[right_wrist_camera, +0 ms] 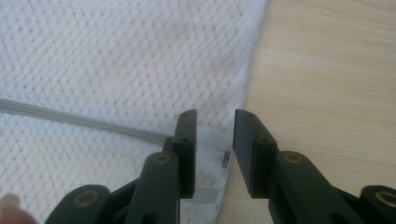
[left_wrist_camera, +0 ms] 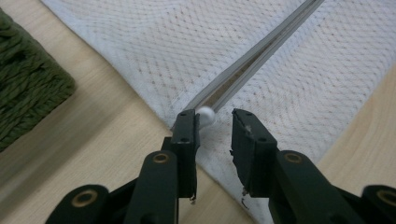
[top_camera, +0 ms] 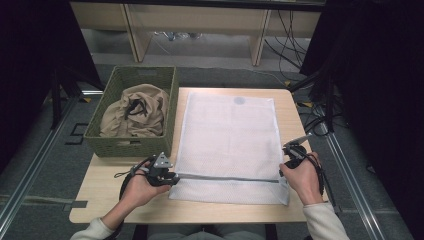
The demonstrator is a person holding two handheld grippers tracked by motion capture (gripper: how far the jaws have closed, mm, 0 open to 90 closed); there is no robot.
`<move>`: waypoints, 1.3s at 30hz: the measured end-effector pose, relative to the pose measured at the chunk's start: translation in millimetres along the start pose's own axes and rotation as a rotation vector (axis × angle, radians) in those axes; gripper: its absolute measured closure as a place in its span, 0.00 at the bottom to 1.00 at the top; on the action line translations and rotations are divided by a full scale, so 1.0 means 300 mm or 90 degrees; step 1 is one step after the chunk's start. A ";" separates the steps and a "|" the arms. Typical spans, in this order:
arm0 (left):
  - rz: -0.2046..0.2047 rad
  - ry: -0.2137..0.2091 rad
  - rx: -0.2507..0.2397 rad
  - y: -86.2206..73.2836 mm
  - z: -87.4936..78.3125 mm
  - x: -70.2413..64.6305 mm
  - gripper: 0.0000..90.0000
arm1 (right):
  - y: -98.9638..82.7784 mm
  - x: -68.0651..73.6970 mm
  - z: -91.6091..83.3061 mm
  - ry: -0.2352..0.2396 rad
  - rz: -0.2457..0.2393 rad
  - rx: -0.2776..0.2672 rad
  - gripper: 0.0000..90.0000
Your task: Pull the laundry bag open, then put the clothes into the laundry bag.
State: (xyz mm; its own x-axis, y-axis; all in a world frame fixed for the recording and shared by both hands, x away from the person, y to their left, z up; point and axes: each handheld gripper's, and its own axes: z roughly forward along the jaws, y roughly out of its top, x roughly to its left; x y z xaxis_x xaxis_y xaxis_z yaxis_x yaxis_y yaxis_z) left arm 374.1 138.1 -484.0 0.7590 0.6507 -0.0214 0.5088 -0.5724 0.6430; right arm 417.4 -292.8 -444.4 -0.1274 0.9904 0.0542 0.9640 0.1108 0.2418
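White mesh zippered laundry bag: lying flat, zipper accessible. Left gripper, spread, bracketing its white zipper pull; right gripper, spread, straddling its opposite zipper end.

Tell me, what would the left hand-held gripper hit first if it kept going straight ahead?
Probably the zipper's white pull, just off the left hand-held gripper, then the zipper across the mesh bag. Depth is hard to judge.

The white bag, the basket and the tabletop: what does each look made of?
Mesh laundry bag: white synthetic-looking netting, with an open diamond weave and a grey zipper, likely plastic. Basket: olive-green woven cord or rope, judging by its thick matte strands. Table: pale wood or wood-look laminate, with fine straight grain lines and a smooth, low-sheen face.
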 end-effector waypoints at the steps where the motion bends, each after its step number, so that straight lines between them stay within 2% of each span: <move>1: -0.009 -0.006 0.001 0.000 0.005 -0.004 0.78 | 0.000 0.003 -0.003 0.004 0.003 -0.002 0.79; 2: 0.002 -0.011 -0.005 0.001 0.007 -0.005 0.78 | 0.000 0.003 -0.004 0.003 -0.006 -0.002 0.79; 3: -0.009 -0.009 -0.005 0.001 0.013 -0.009 0.78 | -0.001 0.023 -0.009 0.001 0.034 0.006 0.79; 4: 0.009 -0.010 -0.002 0.003 0.014 -0.010 0.78 | -0.001 0.007 -0.001 0.011 -0.007 -0.010 0.79; 5: -0.002 -0.017 -0.003 0.002 0.022 -0.015 0.77 | 0.001 0.012 -0.002 0.010 -0.005 -0.005 0.79; 8: 0.012 -0.021 -0.002 0.003 0.038 -0.018 0.77 | 0.004 0.020 -0.002 0.011 -0.010 -0.012 0.79; 9: 0.002 -0.024 -0.001 0.001 0.046 -0.021 0.77 | 0.005 0.020 0.000 0.015 -0.018 -0.020 0.79; 11: 0.010 -0.032 -0.006 -0.001 0.056 -0.019 0.76 | 0.004 0.032 -0.004 0.018 -0.019 -0.022 0.79; 14: 0.009 -0.039 -0.016 -0.004 0.054 -0.021 0.76 | 0.005 0.041 -0.003 0.028 -0.021 -0.029 0.78; 15: 0.003 -0.040 -0.022 -0.006 0.049 -0.024 0.76 | 0.005 0.040 -0.003 0.033 -0.031 -0.033 0.78; 17: -0.005 -0.048 -0.043 -0.014 0.035 -0.025 0.76 | 0.009 0.049 -0.006 0.036 -0.025 -0.031 0.78; 18: -0.005 -0.048 -0.043 -0.014 0.035 -0.025 0.76 | 0.009 0.049 -0.006 0.036 -0.025 -0.031 0.78; 19: -0.020 -0.049 -0.066 -0.027 0.015 -0.029 0.76 | 0.011 0.056 -0.008 0.038 -0.034 -0.039 0.78; 21: -0.023 -0.050 -0.077 -0.035 0.003 -0.029 0.76 | 0.010 0.063 -0.010 0.042 -0.034 -0.042 0.78; 22: -0.036 -0.050 -0.087 -0.045 -0.007 -0.030 0.75 | 0.012 0.067 -0.016 0.051 -0.038 -0.035 0.78; 23: -0.049 -0.042 -0.103 -0.065 -0.023 -0.025 0.74 | 0.013 0.080 -0.019 0.057 -0.042 -0.047 0.78; 24: -0.049 -0.042 -0.103 -0.065 -0.023 -0.025 0.73 | 0.013 0.080 -0.019 0.057 -0.042 -0.047 0.78; 25: -0.057 -0.041 -0.107 -0.075 -0.028 -0.022 0.72 | 0.017 0.088 -0.016 0.063 -0.059 -0.056 0.78; 27: -0.057 -0.036 -0.116 -0.092 -0.032 -0.014 0.70 | 0.021 0.096 -0.015 0.069 -0.054 -0.051 0.78; 28: -0.069 -0.044 -0.121 -0.101 -0.029 -0.014 0.70 | 0.023 0.101 -0.013 0.075 -0.052 -0.047 0.78; 29: -0.077 -0.048 -0.121 -0.112 -0.026 -0.006 0.67 | 0.027 0.096 -0.001 0.093 -0.087 -0.064 0.77; 32: -0.077 -0.035 -0.124 -0.117 -0.024 -0.003 0.62 | 0.027 0.100 0.003 0.093 -0.100 -0.069 0.77; 33: -0.077 -0.033 -0.135 -0.117 -0.022 -0.004 0.62 | 0.027 0.106 0.003 0.091 -0.089 -0.060 0.77; 34: -0.073 -0.024 -0.140 -0.117 -0.026 0.000 0.58 | 0.030 0.113 0.002 0.100 -0.091 -0.056 0.77; 36: -0.086 -0.027 -0.166 -0.117 -0.026 -0.003 0.54 | 0.036 0.121 0.002 0.103 -0.101 -0.063 0.77; 37: -0.069 -0.016 -0.148 -0.119 -0.033 0.005 0.53 | 0.038 0.127 0.002 0.103 -0.104 -0.063 0.76; 38: -0.069 -0.016 -0.148 -0.119 -0.033 0.005 0.51 | 0.038 0.127 0.002 0.103 -0.104 -0.063 0.76; 39: -0.081 -0.013 -0.157 -0.121 -0.030 0.001 0.51 | 0.040 0.139 -0.001 0.104 -0.087 -0.050 0.76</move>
State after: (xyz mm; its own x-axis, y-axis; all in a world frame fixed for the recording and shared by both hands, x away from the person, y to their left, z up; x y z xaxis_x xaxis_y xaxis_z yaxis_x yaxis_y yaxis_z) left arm 352.3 163.7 -500.6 0.7049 0.6978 -0.1269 0.4876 -0.3468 0.8012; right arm 423.6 -250.2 -438.8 -0.2983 0.9392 0.1700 0.9147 0.2305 0.3320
